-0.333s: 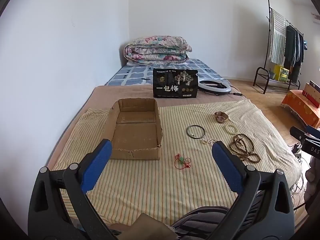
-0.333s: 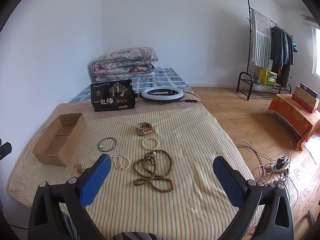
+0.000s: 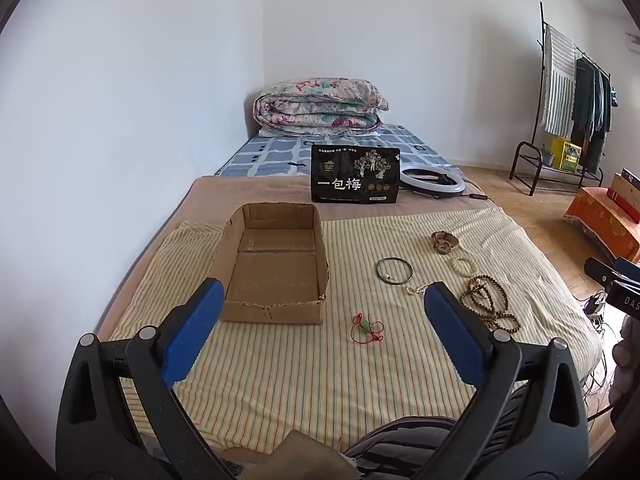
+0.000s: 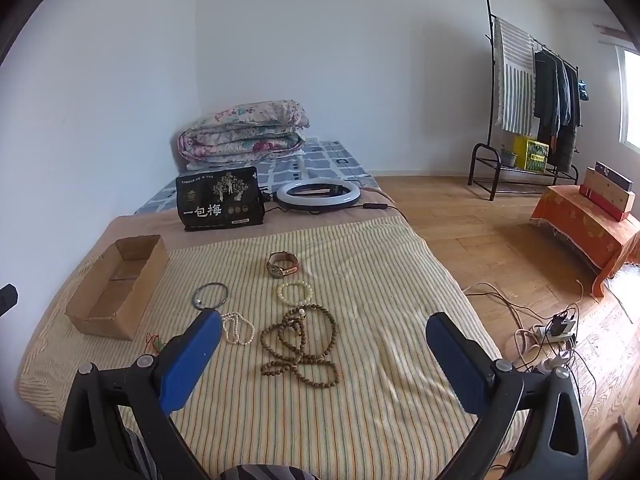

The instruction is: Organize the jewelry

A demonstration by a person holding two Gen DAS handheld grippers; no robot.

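Jewelry spread loose on the striped bed sheet [image 4: 380, 264], cardboard box [image 3: 276, 268] empty at far left.

Left to right: red-cord pendant [image 3: 366, 327], dark bangle [image 4: 211, 295], pearl strand [image 4: 238, 329], wooden bead necklace [image 4: 300, 346], with a watch [image 4: 282, 265] and pale bead bracelet [image 4: 295, 292] farther off. The left gripper [image 3: 320, 316] and right gripper [image 4: 322, 340] both hover with fingers apart, holding nothing. The bangle looks stiff and light, likely best pinched across its rim; the bead strands look limp and slippery, so bunch them.
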